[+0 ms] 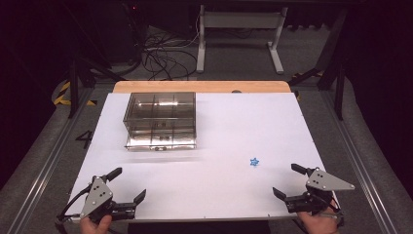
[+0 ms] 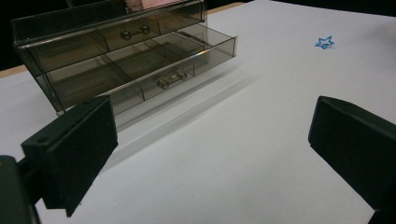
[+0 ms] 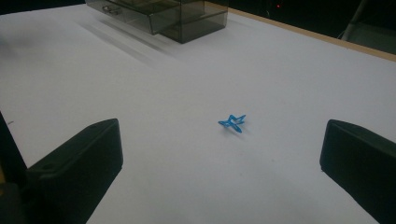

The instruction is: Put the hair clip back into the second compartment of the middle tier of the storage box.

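A smoky clear plastic drawer box (image 1: 160,119) stands on the white table at the back left, its lower drawer (image 2: 154,70) pulled out a little. A small blue star-shaped piece (image 1: 254,161) lies flat on the table right of centre, also seen as the blue star (image 3: 232,122) and blue star (image 2: 324,43). My left gripper (image 1: 129,184) rests near the front left edge, open, with nothing between its jaws. My right gripper (image 1: 289,180) sits near the front right edge, open and empty, with the star a short way ahead of it.
The white table sheet (image 1: 219,131) lies over a wooden top (image 1: 202,86) whose far edge shows. Beyond it stand a white desk frame (image 1: 238,29) and tangled cables (image 1: 163,56) on a dark floor. Metal rails (image 1: 44,161) run along both table sides.
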A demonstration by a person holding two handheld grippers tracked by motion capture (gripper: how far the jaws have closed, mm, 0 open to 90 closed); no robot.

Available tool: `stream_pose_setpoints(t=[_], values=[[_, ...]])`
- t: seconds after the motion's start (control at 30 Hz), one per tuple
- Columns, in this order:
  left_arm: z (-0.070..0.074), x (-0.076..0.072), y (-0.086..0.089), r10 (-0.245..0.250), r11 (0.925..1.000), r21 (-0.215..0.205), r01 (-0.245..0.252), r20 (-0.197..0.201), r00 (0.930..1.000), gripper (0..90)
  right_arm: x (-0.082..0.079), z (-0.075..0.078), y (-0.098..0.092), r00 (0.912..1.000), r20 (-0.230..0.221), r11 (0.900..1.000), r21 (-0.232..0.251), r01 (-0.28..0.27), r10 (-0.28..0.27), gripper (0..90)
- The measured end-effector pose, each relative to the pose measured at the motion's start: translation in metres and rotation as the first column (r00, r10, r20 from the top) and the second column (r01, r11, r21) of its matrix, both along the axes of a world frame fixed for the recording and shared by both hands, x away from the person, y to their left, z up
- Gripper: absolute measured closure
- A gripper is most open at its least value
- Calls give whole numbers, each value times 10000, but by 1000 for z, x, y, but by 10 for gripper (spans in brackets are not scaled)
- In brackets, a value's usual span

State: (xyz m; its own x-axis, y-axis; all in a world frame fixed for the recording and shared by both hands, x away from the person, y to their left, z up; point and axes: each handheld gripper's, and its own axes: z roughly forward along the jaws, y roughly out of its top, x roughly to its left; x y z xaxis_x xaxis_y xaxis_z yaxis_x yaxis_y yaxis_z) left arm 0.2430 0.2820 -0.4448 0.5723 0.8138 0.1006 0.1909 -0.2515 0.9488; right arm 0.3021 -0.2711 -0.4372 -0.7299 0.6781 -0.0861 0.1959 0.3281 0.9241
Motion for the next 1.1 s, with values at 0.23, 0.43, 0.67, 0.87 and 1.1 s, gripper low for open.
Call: stream_pose_setpoints(t=[0.23,0.43,0.67,0.87,1.1], values=[[0,0,-1,41,10000,43,-41,47,10000,20,0,0,2,9999,-5,9999,49,-150,150,0],[0,0,0,55,10000,27,-55,27,10000,20,0,-1,3,9997,-62,9997,34,-231,231,0],[0,0,-1,49,10000,59,-50,42,10000,20,0,0,3,9997,-44,9997,72,-235,235,0],[0,0,-1,47,10000,66,-47,30,10000,20,1,1,3,9996,23,9995,146,-279,278,0],[-1,1,-1,74,10000,38,-74,-22,10000,20,7,7,7,9993,-91,9992,200,-357,359,5]])
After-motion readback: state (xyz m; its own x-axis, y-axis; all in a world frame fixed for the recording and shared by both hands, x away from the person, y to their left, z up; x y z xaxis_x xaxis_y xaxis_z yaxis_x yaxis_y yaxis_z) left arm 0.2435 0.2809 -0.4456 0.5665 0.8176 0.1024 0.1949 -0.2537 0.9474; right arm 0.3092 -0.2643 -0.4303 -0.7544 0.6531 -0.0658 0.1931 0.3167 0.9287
